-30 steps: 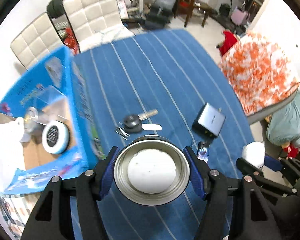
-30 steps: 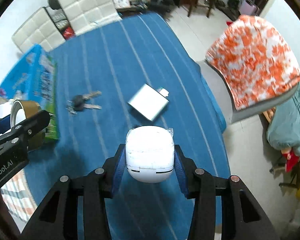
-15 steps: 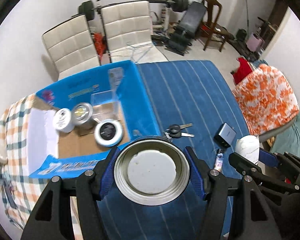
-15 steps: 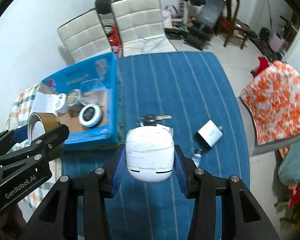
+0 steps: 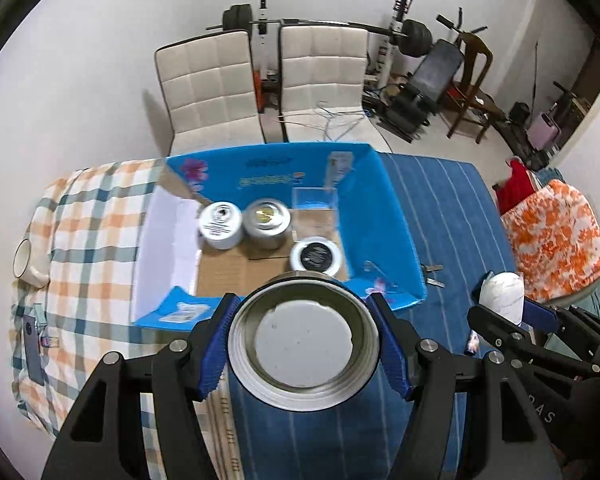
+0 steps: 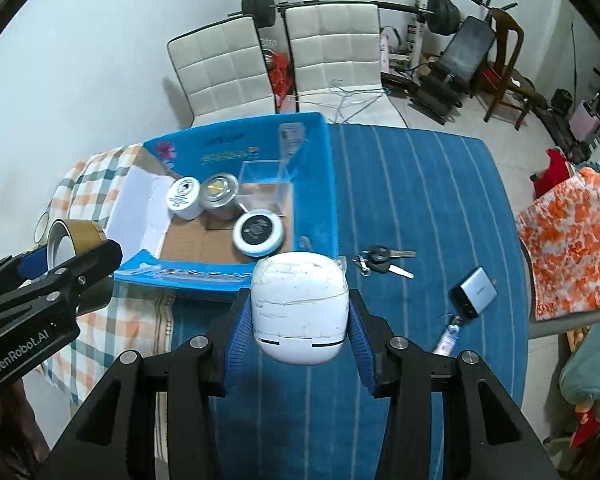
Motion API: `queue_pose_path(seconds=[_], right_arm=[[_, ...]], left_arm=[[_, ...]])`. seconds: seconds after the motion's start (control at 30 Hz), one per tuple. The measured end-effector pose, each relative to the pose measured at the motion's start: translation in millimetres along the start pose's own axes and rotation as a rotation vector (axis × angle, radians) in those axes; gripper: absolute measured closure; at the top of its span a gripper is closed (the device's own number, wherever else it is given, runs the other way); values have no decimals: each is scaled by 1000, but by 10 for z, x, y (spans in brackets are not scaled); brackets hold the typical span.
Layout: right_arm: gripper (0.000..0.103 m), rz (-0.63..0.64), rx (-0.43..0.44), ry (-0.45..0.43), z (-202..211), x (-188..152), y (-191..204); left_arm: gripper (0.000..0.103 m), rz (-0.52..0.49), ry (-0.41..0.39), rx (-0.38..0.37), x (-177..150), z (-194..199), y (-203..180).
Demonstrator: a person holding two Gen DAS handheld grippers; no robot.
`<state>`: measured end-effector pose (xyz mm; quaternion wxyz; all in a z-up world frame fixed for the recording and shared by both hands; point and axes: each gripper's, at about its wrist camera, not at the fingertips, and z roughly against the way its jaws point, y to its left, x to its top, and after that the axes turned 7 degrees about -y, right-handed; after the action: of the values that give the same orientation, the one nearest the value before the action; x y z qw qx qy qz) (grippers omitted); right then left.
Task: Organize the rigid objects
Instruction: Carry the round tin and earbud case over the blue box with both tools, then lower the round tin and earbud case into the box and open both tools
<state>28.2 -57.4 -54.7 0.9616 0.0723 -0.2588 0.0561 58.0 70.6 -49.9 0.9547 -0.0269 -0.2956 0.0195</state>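
Swinging up and leftward from the keys (image 6: 382, 261), both loads now hang just short of the blue box (image 5: 396, 216), the left gripper (image 5: 304, 342) clamping a tape roll (image 5: 303, 342), the right gripper (image 6: 299, 312) pinching what looks like a white case (image 6: 299, 306), so drop-off seems next.

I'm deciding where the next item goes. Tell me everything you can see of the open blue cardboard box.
The open blue cardboard box sits upright across the checked cloth and the blue striped cloth. Its printed blue flaps stand up, one inner wall is white, and the floor is bare brown card. Inside stand three round tins and a clear plastic cube. Neither gripper touches it.
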Motion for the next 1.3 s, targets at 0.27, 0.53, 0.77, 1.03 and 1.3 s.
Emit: queue_pose_path(seconds=[0.27, 0.53, 0.77, 1.03, 1.3], right_arm=[[54, -14, 94, 15, -327, 59, 400], [54, -126, 219, 139, -1288, 148, 541], [54, -110, 265, 202, -1937, 311, 762], [54, -86, 244, 293, -2427, 286, 929], [54, -105, 206, 394, -2791, 209, 932]], left_arm=[[41, 24, 8, -6, -43, 1, 408], [41, 152, 124, -43, 32, -544, 996], [41, 215, 256, -106, 129, -1174, 1295], [41, 256, 408, -209, 239, -1808, 1356], [41, 190, 518, -208, 214, -2193, 1263]])
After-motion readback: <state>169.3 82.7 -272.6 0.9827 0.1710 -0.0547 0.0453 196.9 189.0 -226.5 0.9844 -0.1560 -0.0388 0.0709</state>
